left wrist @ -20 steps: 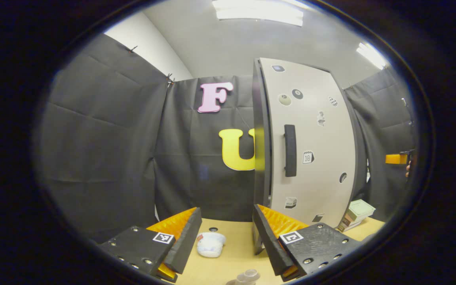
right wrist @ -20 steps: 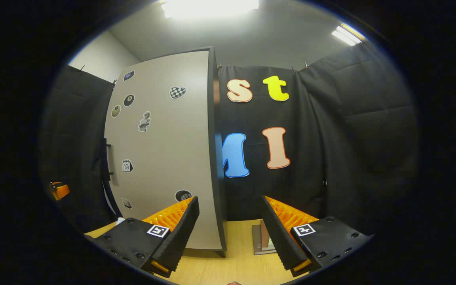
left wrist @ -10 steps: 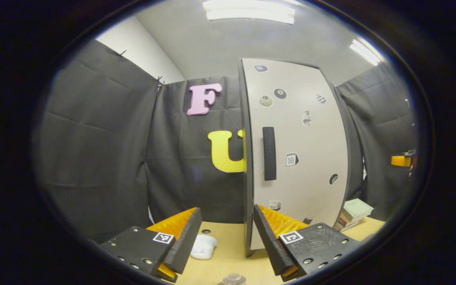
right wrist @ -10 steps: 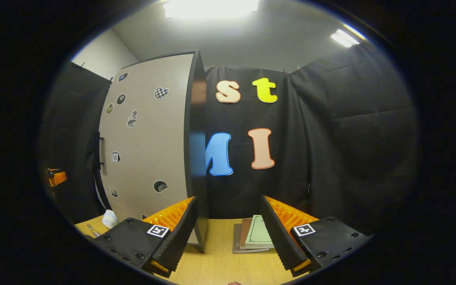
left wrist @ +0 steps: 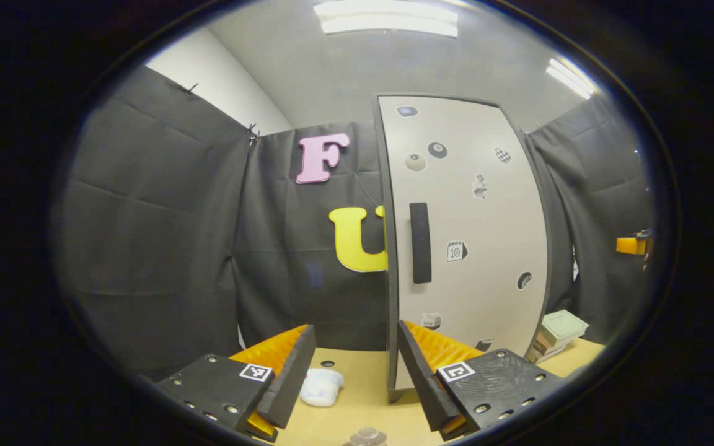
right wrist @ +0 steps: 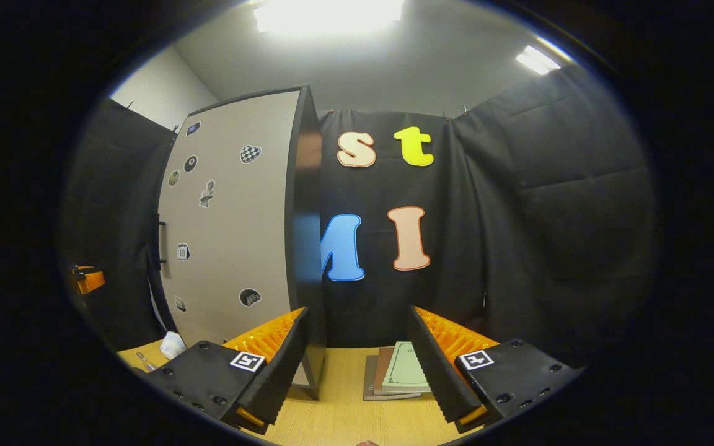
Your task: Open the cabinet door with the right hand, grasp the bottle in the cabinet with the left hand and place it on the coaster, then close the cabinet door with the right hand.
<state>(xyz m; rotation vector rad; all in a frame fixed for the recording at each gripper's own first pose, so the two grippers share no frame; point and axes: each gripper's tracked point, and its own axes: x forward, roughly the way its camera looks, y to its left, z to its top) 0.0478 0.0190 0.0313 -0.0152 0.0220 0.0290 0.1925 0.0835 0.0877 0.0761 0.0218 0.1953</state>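
Note:
The cabinet (left wrist: pixel 468 248) stands on the wooden table with its beige, sticker-covered door shut and a black vertical handle (left wrist: pixel 419 243) near the door's left edge. The top of a clear bottle (left wrist: pixel 366 437) peeks in at the bottom of the left gripper view, below and between my left gripper's fingers; what it stands on is hidden. My left gripper (left wrist: pixel 351 378) is open and holds nothing. My right gripper (right wrist: pixel 357 365) is also open and holds nothing, a little in front of the cabinet's (right wrist: pixel 233 229) right corner. Each gripper's orange body shows at the far edge of the other's view.
A white crumpled object (left wrist: pixel 321 387) lies on the table left of the cabinet. A stack of books (right wrist: pixel 401 371) lies to the cabinet's right, between my right gripper's fingers in its view. Black cloth walls close in behind and on both sides.
The cabinet door, slightly ajar a second ago, has swung shut. My right gripper has drawn back from the door and turned right, bringing the books into its view.

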